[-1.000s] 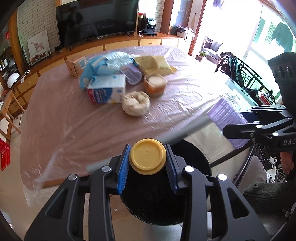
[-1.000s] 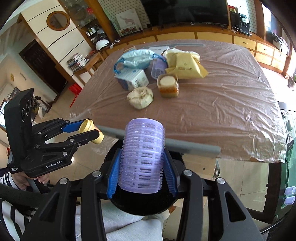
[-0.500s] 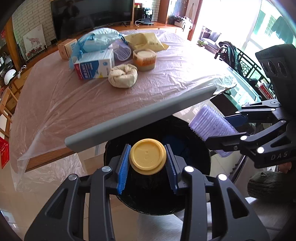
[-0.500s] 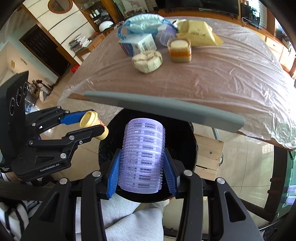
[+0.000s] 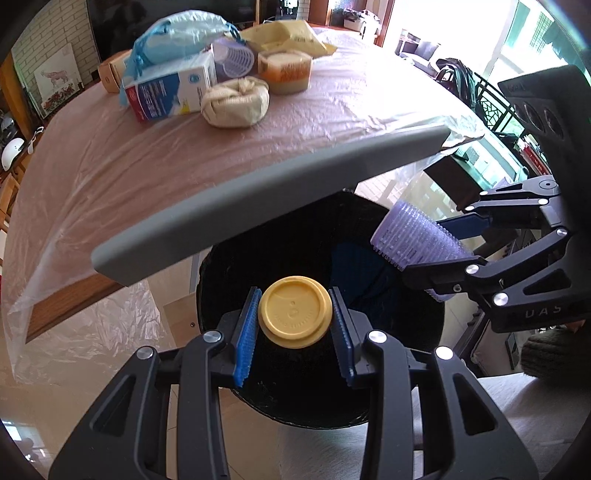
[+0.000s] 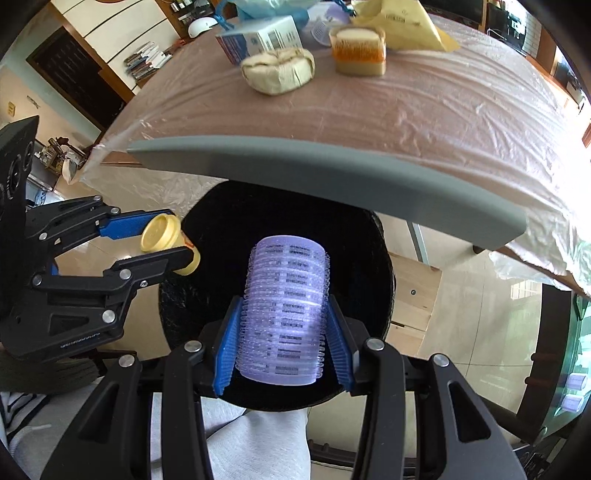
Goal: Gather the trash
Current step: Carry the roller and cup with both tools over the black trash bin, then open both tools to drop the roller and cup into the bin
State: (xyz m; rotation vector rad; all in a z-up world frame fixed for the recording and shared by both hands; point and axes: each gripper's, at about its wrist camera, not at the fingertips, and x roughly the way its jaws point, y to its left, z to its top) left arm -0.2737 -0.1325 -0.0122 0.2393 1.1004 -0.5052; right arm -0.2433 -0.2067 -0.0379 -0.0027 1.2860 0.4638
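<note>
My left gripper (image 5: 294,319) is shut on a small yellow-lidded cup (image 5: 294,316) and holds it over the open black bin (image 5: 295,402). My right gripper (image 6: 283,332) is shut on a stack of purple plastic cups (image 6: 284,314) over the same bin (image 6: 362,251). The bin's grey lid (image 5: 258,195) stands raised behind the opening. Each gripper shows in the other's view: the right one (image 5: 436,254) at the bin's right rim, the left one (image 6: 170,245) at its left rim.
The table (image 5: 110,166) under clear plastic sheeting carries a blue-and-white carton (image 5: 170,90), a tied beige bag (image 5: 236,103), an orange tub (image 5: 286,70), a blue plastic bag (image 5: 177,33) and a yellow bag (image 5: 288,35). The person's grey-clad legs (image 6: 258,443) are below the bin.
Both grippers have moved lower and closer over the bin's opening with their loads held. The lid has stayed raised and the table items look nearer.
</note>
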